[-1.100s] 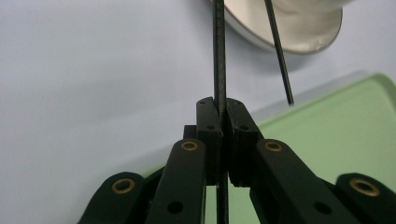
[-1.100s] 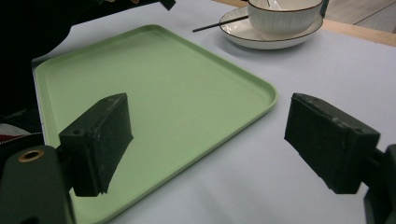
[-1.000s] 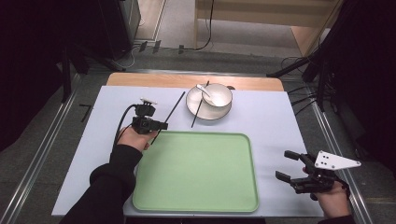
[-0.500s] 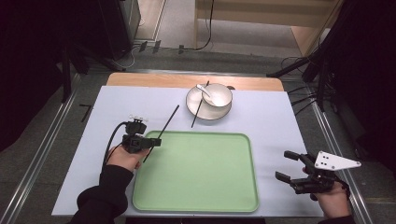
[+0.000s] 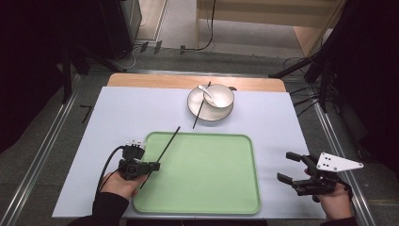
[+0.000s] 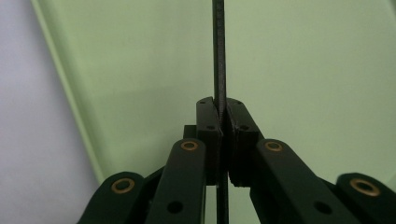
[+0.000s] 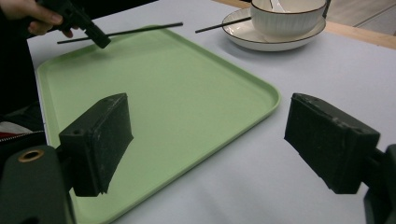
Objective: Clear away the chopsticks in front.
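**Chopstick carried down to the tray's left edge**

Since the earlier frames our left gripper (image 5: pixel 153 165) has come from the upper left of the table, near the bowl, down to the lower left of the high view, bringing one chopstick (image 5: pixel 165 145) with it. Our right gripper (image 5: pixel 294 167) has stayed where it was, at the lower right, beside the tray's right edge.

The green tray (image 5: pixel 226 188) fills the lower middle of the high view, lying on the pale table cover (image 5: pixel 117 113). At the upper middle the white bowl (image 5: pixel 219 96) sits on its plate (image 5: pixel 200 109) with a spoon (image 5: pixel 205 90) in it, and the second chopstick (image 5: pixel 201 107) leans across the plate's rim.

Our left gripper's jaws are clenched on the held chopstick: in the left gripper view the thin dark stick (image 6: pixel 219 60) runs straight up out of the pinched pads, over the tray's green floor (image 6: pixel 303 70). In the high view it slants up and right from the jaws, crossing the tray's upper left corner.

Our right gripper's jaws are spread wide and released, grasping nothing; in the right gripper view the tray's corner (image 7: pixel 261 95) lies between them.
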`<state>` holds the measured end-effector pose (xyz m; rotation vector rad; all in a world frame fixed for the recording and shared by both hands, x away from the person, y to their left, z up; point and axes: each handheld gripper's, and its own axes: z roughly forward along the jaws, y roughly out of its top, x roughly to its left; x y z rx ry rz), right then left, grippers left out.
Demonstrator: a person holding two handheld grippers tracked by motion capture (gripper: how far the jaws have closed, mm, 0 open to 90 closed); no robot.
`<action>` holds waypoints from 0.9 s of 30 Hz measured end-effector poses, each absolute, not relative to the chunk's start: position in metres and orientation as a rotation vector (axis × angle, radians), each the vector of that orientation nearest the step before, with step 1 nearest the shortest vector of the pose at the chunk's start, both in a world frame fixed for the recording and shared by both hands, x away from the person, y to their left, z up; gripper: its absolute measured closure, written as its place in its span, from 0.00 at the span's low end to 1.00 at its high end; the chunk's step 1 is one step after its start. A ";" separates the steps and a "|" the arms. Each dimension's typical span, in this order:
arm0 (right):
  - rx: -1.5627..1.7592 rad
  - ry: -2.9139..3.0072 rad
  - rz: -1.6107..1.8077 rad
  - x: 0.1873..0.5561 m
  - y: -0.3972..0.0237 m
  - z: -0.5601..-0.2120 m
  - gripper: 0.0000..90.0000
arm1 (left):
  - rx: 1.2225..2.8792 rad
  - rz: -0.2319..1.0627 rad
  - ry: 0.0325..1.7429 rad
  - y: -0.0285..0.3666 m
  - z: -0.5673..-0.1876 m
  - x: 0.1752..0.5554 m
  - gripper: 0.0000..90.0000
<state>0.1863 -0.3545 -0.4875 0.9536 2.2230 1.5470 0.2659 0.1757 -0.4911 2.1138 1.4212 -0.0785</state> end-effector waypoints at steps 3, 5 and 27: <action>0.950 2.226 1.545 0.187 -0.354 -0.488 0.17 | 2.115 -0.098 1.450 0.178 -0.496 0.260 0.95; 0.947 2.226 1.545 0.187 -0.354 -0.488 0.17 | 2.119 -0.104 1.443 0.178 -0.497 0.259 0.95; 0.944 2.241 1.538 0.187 -0.353 -0.488 0.17 | 2.095 -0.199 1.307 0.176 -0.496 0.269 0.53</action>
